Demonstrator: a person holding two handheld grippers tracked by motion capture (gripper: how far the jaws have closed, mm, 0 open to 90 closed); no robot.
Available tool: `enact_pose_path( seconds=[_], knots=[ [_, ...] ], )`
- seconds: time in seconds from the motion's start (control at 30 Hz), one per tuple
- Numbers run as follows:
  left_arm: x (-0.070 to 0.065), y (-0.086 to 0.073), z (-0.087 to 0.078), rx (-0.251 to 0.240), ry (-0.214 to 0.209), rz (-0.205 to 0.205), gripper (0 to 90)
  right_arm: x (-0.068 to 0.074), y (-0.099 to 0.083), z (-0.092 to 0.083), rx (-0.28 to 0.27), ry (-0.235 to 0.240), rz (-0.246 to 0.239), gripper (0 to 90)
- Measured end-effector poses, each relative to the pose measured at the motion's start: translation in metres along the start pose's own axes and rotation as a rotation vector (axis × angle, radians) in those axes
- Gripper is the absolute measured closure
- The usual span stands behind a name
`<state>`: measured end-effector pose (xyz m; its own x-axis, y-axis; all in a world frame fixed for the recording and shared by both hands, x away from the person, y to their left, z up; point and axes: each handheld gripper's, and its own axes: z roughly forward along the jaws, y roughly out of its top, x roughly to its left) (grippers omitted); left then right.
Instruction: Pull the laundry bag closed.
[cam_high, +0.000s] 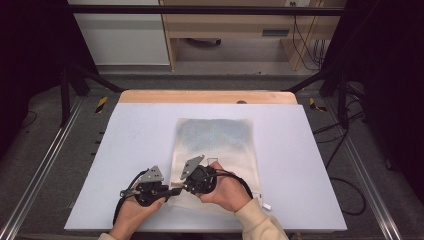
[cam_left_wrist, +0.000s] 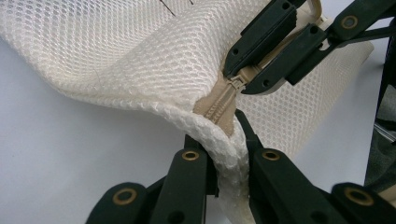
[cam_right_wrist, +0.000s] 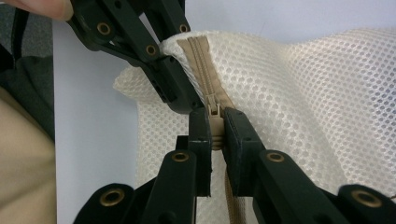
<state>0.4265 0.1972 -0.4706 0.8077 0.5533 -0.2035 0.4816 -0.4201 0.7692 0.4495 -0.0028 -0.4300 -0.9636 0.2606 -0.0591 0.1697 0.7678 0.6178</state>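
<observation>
Here, from the high view, a cream mesh bag (cam_high: 215, 150) lies limp on the white table (cam_high: 300, 165), its near corner between both grippers. In the left gripper view, the left gripper (cam_left_wrist: 227, 156) clamps the soft corner seam. In the right gripper view, the right gripper (cam_right_wrist: 215, 133) pinches the zipper pull (cam_right_wrist: 215, 122), likely the surest hold.

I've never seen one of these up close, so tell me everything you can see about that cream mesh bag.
The mesh bag is a flat, cream, honeycomb-net pouch lying on the pale table, its near corner lifted and folded. A beige zipper runs along that edge. The left gripper is shut on the bag's corner at the zipper's end; the right gripper is shut on the zipper slider. Something greyish shows faintly inside the far half.
</observation>
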Motion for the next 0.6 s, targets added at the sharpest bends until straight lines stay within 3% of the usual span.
enact_pose_path(
  seconds=[0.6],
  knots=[
    [-0.0009, 0.0005, -0.0013, -0.013, 0.000, -0.001, 85.7, -0.0016, -0.0037, -0.0040, -0.003, -0.004, 0.017, 82.1]
  ],
)
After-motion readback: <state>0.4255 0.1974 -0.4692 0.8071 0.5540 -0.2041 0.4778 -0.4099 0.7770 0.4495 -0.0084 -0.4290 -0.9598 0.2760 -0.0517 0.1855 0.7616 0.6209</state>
